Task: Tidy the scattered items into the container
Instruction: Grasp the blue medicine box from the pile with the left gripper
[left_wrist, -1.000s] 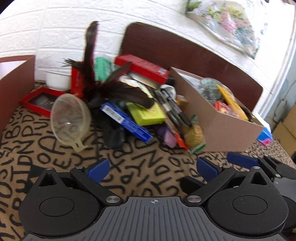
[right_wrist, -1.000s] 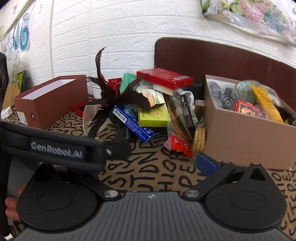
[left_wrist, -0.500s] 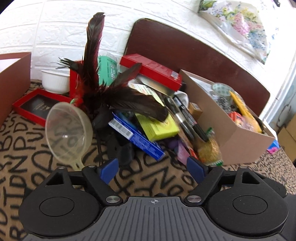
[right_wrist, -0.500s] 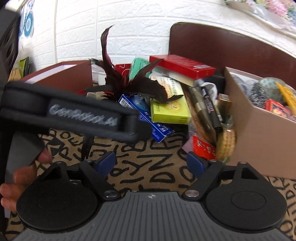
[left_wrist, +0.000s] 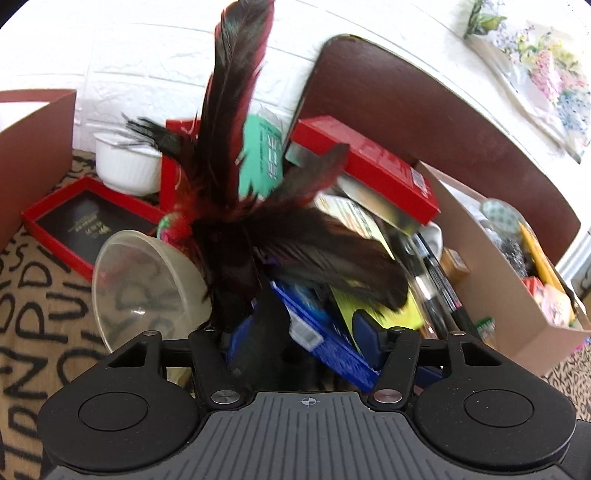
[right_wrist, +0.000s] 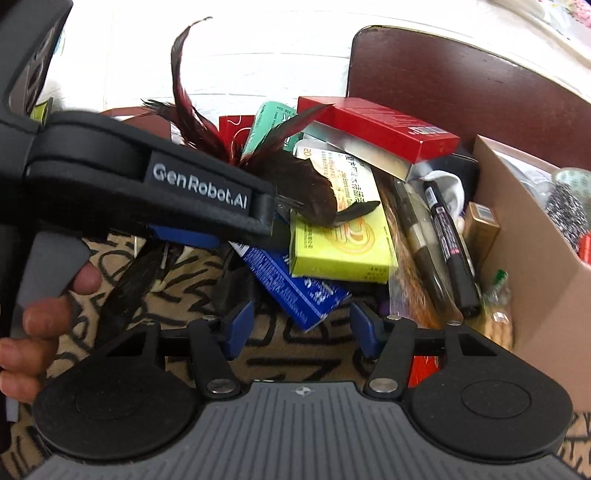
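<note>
A dark red-black feather toy stands on a heap of scattered items beside the open cardboard box. My left gripper is closing around the toy's dark base and a blue box. Its left finger is hidden behind the feathers, and I see no pad pressing. In the right wrist view, my right gripper is also closing, with the blue box's near corner between its pads but untouched. The left gripper crosses that view from the left, held by a hand.
The heap holds a yellow-green box, a red box, black markers and a clear plastic funnel. A red tray, white bowl and brown box sit left. A chair back stands behind.
Both grippers have moved forward into the heap and their jaws have narrowed. The feather toy and blue box now lie between the left fingers; the blue box's corner lies between the right pads.
</note>
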